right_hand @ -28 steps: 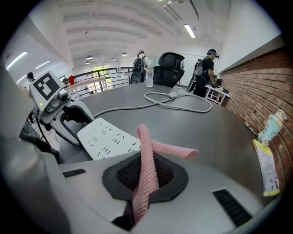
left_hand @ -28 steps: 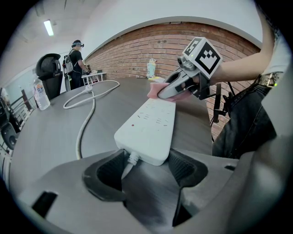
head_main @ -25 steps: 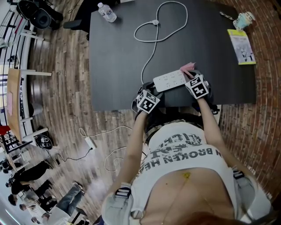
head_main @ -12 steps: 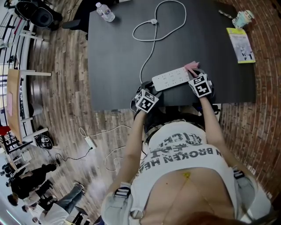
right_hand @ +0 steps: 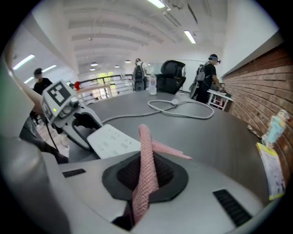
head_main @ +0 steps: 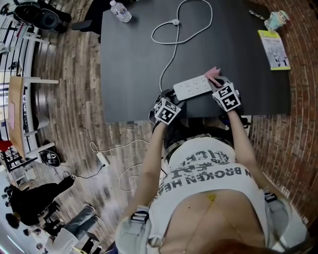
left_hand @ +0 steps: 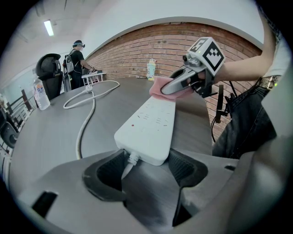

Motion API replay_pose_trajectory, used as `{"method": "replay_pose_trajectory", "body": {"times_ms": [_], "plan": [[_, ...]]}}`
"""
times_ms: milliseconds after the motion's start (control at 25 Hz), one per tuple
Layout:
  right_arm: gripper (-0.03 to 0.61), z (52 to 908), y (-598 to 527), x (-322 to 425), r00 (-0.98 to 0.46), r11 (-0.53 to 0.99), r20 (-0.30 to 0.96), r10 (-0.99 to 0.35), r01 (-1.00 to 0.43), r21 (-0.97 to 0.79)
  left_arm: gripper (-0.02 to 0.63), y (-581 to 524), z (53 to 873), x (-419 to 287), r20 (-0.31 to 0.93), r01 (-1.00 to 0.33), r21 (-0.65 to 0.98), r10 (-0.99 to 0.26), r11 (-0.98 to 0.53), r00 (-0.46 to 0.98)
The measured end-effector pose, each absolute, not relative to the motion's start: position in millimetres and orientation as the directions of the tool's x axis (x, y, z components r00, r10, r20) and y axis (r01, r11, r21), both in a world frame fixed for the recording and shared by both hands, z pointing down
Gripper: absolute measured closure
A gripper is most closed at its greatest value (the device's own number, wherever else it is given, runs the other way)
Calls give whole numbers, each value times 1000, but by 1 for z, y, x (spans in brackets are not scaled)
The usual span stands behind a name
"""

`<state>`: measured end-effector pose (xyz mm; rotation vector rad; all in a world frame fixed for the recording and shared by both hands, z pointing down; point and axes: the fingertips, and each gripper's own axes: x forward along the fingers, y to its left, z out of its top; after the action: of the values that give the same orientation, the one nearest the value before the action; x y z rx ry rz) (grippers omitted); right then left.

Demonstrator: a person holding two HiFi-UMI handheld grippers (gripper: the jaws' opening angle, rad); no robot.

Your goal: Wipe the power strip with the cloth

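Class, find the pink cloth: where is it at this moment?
The pink cloth is pinched by the right gripper, at the right end of the power strip, near the front edge of the table in the head view.

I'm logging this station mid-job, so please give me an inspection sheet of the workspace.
Surface: dark table.
Job's things: white power strip lies flat near the front edge; pink cloth is at its end away from the cord.
Clutter: water bottle, yellow leaflet and small pale-blue item sit toward the far corners.
Grippers: left hand-held gripper is closed on the strip's cord end; right hand-held gripper is shut on the cloth.
Cables: white cord is looped on the table; second strip with its cord lies on the floor.
Surroundings: wooden floor, brick, people.
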<state>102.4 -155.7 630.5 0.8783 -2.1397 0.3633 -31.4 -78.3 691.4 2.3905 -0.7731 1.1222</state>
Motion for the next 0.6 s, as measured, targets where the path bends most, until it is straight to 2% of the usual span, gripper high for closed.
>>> {"method": "replay_pose_trajectory", "body": {"times_ms": [120,320,600], "plan": [[561,618,-134,55,-599,837,712,-367,-547,-28,331,-78,691,-32,790,-626,110,-314,-772,527],[561,617,-99,-4,-699,934,691,-183,-343,-100,331,-79,691,-31,793,-627,109,-313,-771,523],[561,632,-74,-42,-690,961,722,-58,-233,-146,331,-79,691,-31,797,-628,107,-312,-770,518]]}}
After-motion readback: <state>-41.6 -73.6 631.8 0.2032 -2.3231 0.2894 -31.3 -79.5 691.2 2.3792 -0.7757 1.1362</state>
